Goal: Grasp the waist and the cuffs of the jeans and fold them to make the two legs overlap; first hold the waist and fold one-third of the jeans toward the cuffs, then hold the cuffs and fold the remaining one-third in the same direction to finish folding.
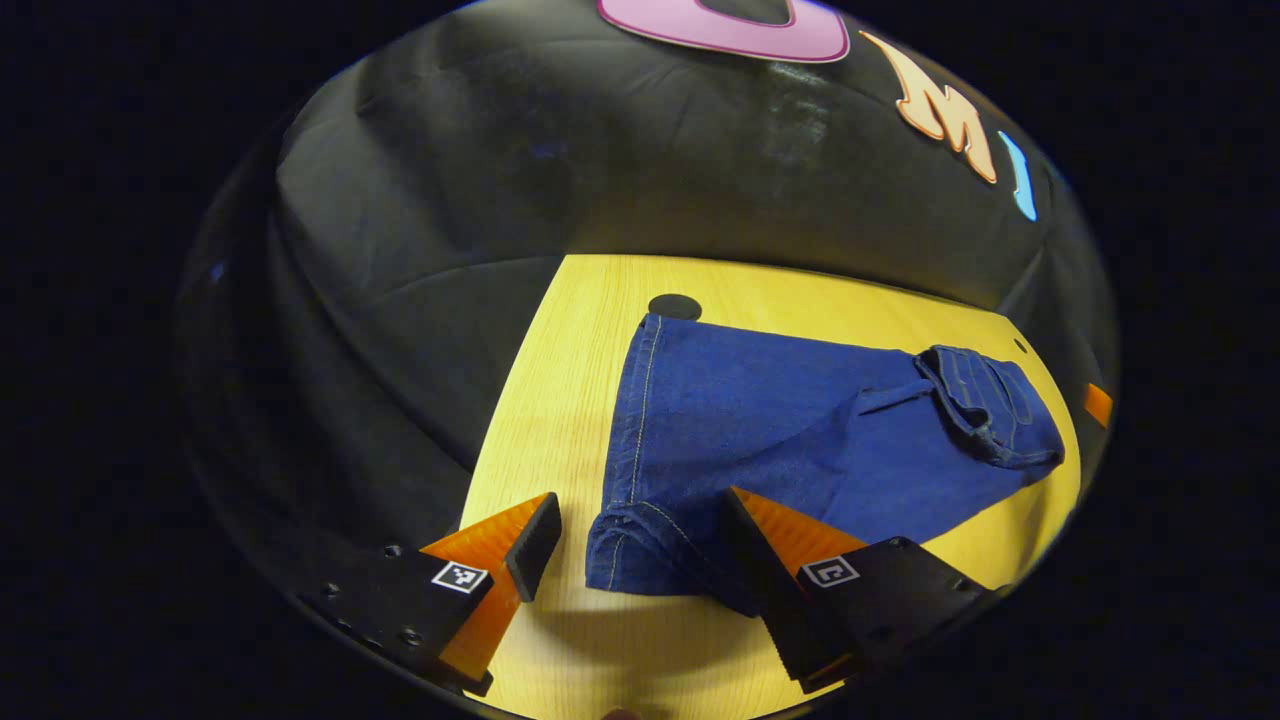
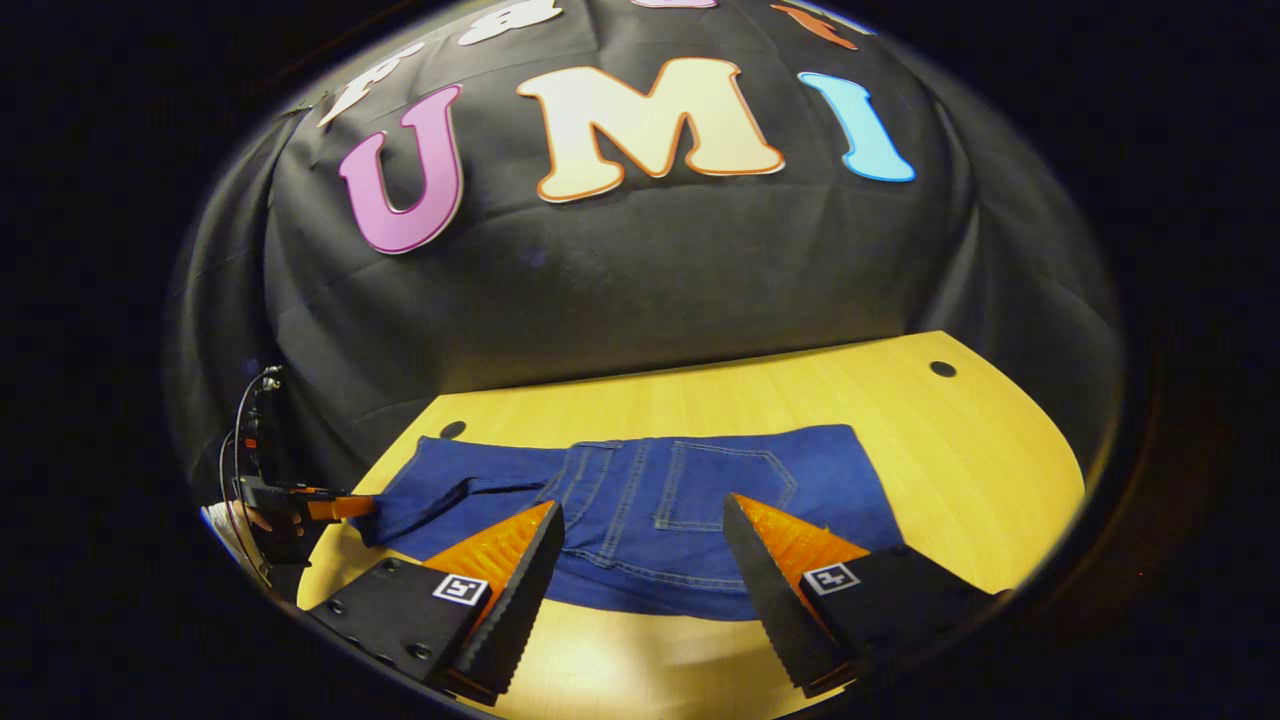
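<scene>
Black booth cloth hangs behind a yellow wood-grain tabletop (image 1: 560, 400) with small dark round holes near its back edge.

Left gripper view, lower left to right: left gripper (image 1: 640, 540), jaws spread wide and holding nothing. One finger hangs over bare table at lower left; the other overlaps the near corner of the dark blue denim jeans (image 1: 800, 430), whether touching the cloth I cannot tell. Cuff end with pale stitching sits at centre-bottom of the frame. The legs run away to the right and the waist with its pocket lies at right-centre, slightly humped.

Right gripper view, left to right: far off at the lower left edge, the other gripper and the hand holding it, at the cuff end. Jeans (image 2: 640, 500) stretch across the centre, back pockets up, waist edge towards the camera. Right gripper (image 2: 640, 550) hovers at the waistband, jaws released, straddling it without pinching.

Jeans look already doubled lengthwise, legs overlapping; thirds not yet folded, by my reading.

Risks:
- A pinch may catch only the top layer, since denim is stiff and stacked. The legs would then slide apart on lifting.
- The bunched cuff corner could drag and skew the fold.
- The humped waist may give an uneven first third.
</scene>
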Motion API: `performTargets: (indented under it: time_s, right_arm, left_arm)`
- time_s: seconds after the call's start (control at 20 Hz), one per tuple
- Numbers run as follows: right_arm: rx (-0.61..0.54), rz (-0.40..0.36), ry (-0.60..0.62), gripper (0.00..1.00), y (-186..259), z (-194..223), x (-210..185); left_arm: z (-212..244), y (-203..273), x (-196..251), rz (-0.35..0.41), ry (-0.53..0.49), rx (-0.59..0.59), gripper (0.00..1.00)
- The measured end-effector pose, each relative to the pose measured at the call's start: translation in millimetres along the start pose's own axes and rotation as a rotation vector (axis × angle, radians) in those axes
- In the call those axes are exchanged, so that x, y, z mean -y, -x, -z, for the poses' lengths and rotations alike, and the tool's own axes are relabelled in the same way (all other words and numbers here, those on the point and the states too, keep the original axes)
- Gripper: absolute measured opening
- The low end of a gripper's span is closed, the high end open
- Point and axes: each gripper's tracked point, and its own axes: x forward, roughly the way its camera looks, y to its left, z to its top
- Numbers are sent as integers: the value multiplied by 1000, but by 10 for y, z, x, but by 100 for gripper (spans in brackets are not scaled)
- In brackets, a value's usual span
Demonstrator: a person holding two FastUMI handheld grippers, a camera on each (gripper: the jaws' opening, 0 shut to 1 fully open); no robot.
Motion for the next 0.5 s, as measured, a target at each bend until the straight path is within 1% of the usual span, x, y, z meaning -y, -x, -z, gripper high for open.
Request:
performTargets:
  time_s: [0.1, 0.15, 0.25, 0.3, 0.35, 0.45, 0.5]
  right_arm:
    - [-15, 23, -15, 94, 67, 69, 120]
    - [-25, 30, -18, 98, 89, 97, 157]
    - [-35, 43, -10, 98, 135, 155, 233]
    - [-39, 46, -6, 98, 161, 175, 259]
    - [-40, 47, -6, 98, 165, 173, 268]
    - [-32, 45, -11, 98, 186, 149, 295]
    - [-28, 43, -13, 98, 195, 137, 303]
  left_arm:
    - [160, -101, 9, -4, 15, -55, 98]
    - [137, -145, 13, -3, 0, -42, 97]
    - [138, -92, 65, 8, -18, -50, 97]
    - [122, -123, 123, 29, -21, -49, 89]
    - [128, -129, 144, 28, -28, -59, 81]
    - [122, -141, 267, 64, -22, -58, 65]
    - [132, -120, 324, 78, -15, -63, 49]
